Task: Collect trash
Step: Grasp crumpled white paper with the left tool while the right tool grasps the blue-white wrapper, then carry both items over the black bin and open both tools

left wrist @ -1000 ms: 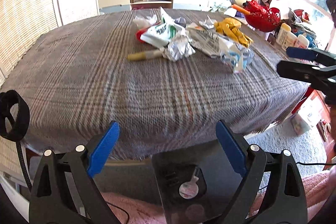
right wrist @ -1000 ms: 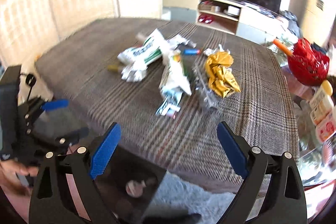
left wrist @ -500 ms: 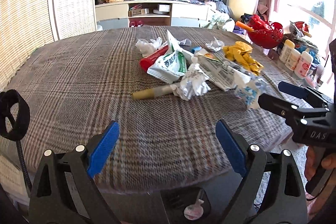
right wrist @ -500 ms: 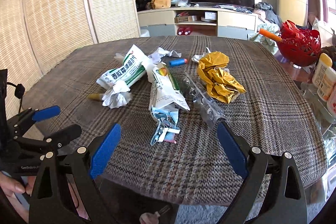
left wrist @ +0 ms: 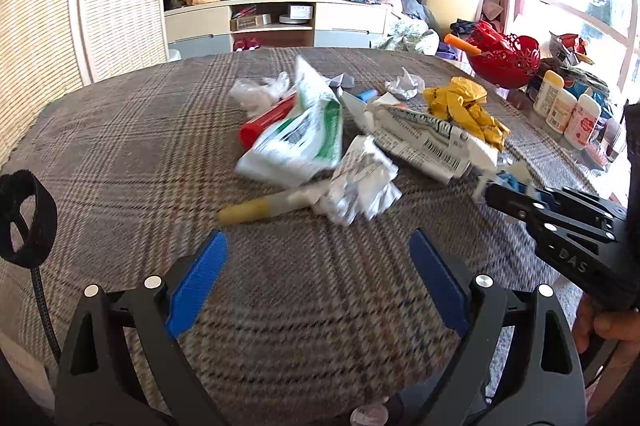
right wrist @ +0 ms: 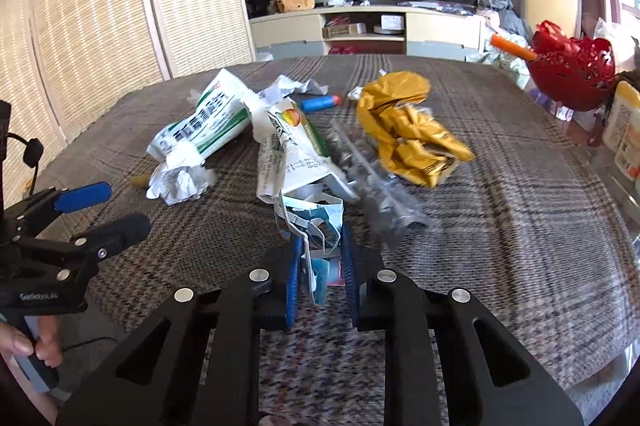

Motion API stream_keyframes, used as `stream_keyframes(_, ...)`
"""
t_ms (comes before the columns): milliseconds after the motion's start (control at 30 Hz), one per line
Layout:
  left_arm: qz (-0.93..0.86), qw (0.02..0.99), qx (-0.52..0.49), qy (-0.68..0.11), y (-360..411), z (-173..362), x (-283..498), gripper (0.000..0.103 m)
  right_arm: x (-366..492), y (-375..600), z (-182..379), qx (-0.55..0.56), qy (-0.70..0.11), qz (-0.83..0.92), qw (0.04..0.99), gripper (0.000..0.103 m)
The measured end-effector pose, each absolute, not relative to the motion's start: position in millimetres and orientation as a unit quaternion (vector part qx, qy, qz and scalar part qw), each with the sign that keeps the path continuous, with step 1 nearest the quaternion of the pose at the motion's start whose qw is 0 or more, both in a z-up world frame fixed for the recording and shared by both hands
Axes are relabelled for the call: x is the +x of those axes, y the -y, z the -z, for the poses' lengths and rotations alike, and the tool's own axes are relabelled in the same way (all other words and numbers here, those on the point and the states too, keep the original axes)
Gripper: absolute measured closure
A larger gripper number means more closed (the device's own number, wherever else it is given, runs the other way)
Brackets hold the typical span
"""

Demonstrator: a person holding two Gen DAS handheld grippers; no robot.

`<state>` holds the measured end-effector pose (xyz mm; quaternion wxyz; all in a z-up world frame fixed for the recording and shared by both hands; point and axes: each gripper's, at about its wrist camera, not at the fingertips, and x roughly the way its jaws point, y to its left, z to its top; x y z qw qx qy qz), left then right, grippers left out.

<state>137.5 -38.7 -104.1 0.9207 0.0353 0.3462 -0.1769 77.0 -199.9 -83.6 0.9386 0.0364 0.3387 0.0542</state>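
A heap of trash lies on the plaid-covered table [left wrist: 120, 146]: a green and white packet [left wrist: 304, 138], crumpled white paper [left wrist: 360, 186], a yellow-capped tube [left wrist: 256, 210], a white carton sleeve [right wrist: 292, 150], a yellow foil wrapper [right wrist: 408, 126] and clear plastic [right wrist: 376, 182]. At the heap's near end, my right gripper [right wrist: 322, 238] is closing its jaws, with a torn blue and white wrapper [right wrist: 316, 218] pinched between the pads. My left gripper [left wrist: 316, 246] stands open and holds nothing. It hovers over bare cloth just short of the tube and paper.
A red basket [left wrist: 504, 54] and several bottles [left wrist: 568, 110] stand beyond the table's right side. A TV cabinet [left wrist: 280, 22] is behind the table and a woven screen [left wrist: 40, 26] to the left. A person's hand [right wrist: 24, 342] grips the left tool.
The right gripper sank onto the torn wrapper and its wide jaws closed around it. The left gripper slid forward over the table toward the heap, still open.
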Motion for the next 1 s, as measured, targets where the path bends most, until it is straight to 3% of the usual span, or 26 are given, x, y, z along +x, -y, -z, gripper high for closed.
stream_keyframes(333, 0.194, 0.919, 0.056, -0.337, 76, 99, 160, 0.045, 61, 230, 67, 0.07, -0.319, -0.053, 0.944, 0.083)
stream_keyframes(400, 0.196, 0.917, 0.06, -0.341, 81, 100, 164, 0.053, 61, 232, 66, 0.075, -0.32, -0.058, 0.943, 0.083)
stream_keyframes(467, 0.194, 0.915, 0.063, -0.347, 84, 102, 166, 0.069, 61, 235, 67, 0.08, -0.321, -0.058, 0.942, 0.083)
stream_keyframes(567, 0.193, 0.914, 0.068, -0.351, 86, 104, 165, 0.077, 61, 237, 65, 0.085, -0.323, -0.059, 0.941, 0.083)
stream_keyframes(1000, 0.18, 0.939, 0.056, -0.286, 65, 46, 86, 0.078, 11, 223, 20, 0.066, -0.277, -0.043, 0.958, 0.083)
